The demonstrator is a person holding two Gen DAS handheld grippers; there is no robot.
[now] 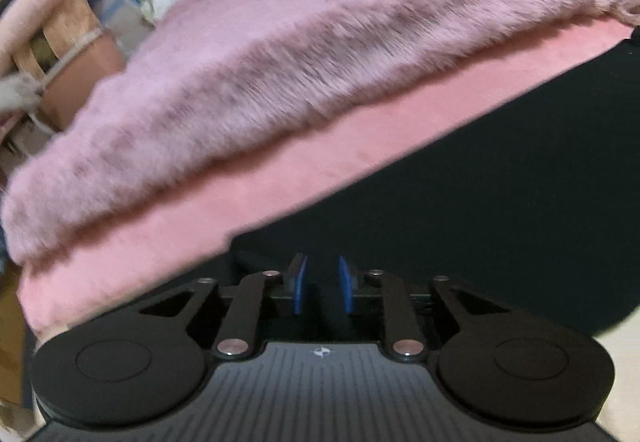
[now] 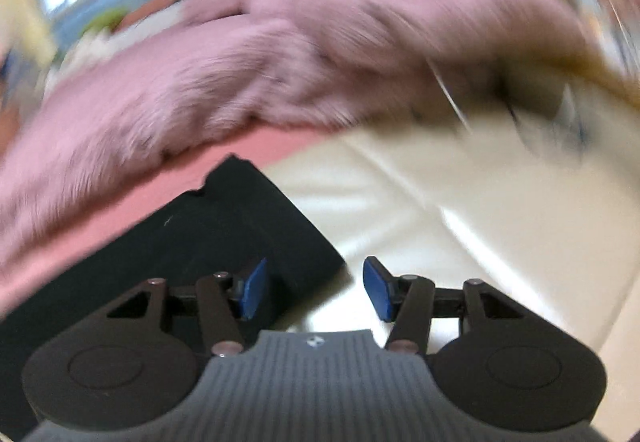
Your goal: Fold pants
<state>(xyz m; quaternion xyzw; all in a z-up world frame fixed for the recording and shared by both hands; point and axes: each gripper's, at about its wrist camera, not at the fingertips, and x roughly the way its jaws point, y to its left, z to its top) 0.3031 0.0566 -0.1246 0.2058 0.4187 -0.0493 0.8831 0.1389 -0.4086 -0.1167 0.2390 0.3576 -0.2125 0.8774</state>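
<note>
looks like both just let go mid-fold: left gripper (image 1: 322, 284) narrowly open and empty, right gripper (image 2: 314, 292) wide and empty over the black pants (image 2: 224, 226), so next up is regrabbing an edge

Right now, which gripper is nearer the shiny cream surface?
Right. The right gripper hangs at the black pants' corner, one finger over the cream surface; the left gripper hangs over pants only.

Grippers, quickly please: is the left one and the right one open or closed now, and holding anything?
Left gripper: open a little, nothing between the blue pads, over the black fabric pants.
Right gripper: open wide, holding nothing.
</note>
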